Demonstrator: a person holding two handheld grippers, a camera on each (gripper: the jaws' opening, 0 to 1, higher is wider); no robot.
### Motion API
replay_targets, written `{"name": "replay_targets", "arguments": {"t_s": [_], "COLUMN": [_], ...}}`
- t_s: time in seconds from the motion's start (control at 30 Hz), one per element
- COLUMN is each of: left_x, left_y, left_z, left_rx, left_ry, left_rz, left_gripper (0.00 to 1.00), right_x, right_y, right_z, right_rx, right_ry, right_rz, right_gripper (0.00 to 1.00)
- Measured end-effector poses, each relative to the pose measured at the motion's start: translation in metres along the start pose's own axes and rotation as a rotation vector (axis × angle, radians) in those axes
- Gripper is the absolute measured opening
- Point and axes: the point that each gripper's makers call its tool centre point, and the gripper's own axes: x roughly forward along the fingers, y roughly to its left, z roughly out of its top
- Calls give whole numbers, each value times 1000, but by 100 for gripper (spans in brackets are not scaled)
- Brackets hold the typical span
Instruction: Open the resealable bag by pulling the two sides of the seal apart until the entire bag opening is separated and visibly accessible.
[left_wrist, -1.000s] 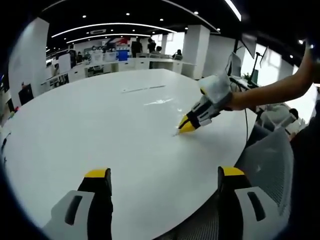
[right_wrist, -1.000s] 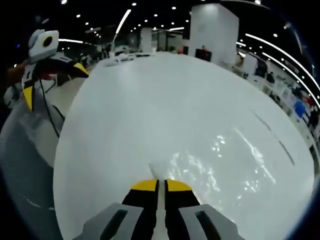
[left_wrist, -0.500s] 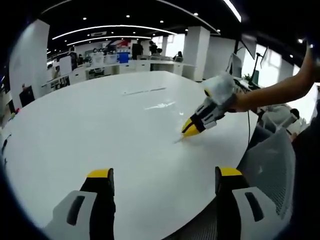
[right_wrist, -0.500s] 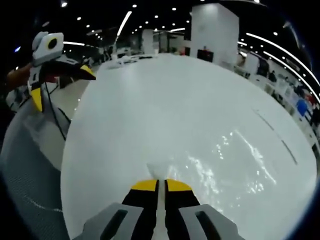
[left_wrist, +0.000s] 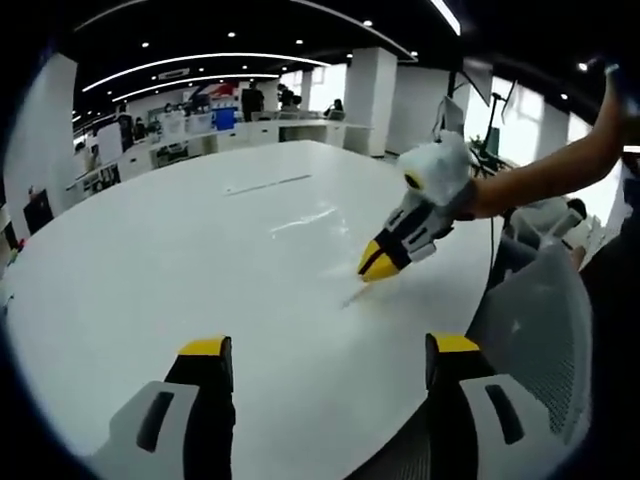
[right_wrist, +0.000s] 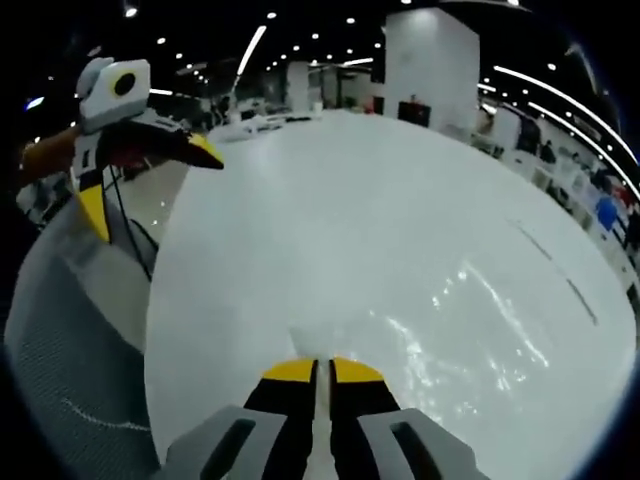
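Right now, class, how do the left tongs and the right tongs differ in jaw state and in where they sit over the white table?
The left tongs stand with jaws wide apart; the right tongs have jaws pressed together on a clear bag.
The left tongs hang at the white table's near edge; the right tongs reach further in over its top.
Both have black jaws with yellow tips.

Right gripper (right_wrist: 322, 372) pinching clear bag (right_wrist: 470, 330) on table (right_wrist: 330, 200).
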Motion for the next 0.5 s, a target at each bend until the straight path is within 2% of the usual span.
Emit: {"name": "replay_targets", "arguments": {"t_s": [0.23,0.5], "left_x": [0,0], "left_y": [-7,-16], "left_z": [-3,-5], "left_rx": [14,100], "left_ry": [4,25], "left_rz": [-17,-37], "left_gripper": [75,71], "right_x": [-5,-11], "right_y": [15,31], "right_z": [1,4], "right_rx": [8,15], "right_ry": [-17,-37], "right_rz": [13,28], "right_gripper": [0,0]}}
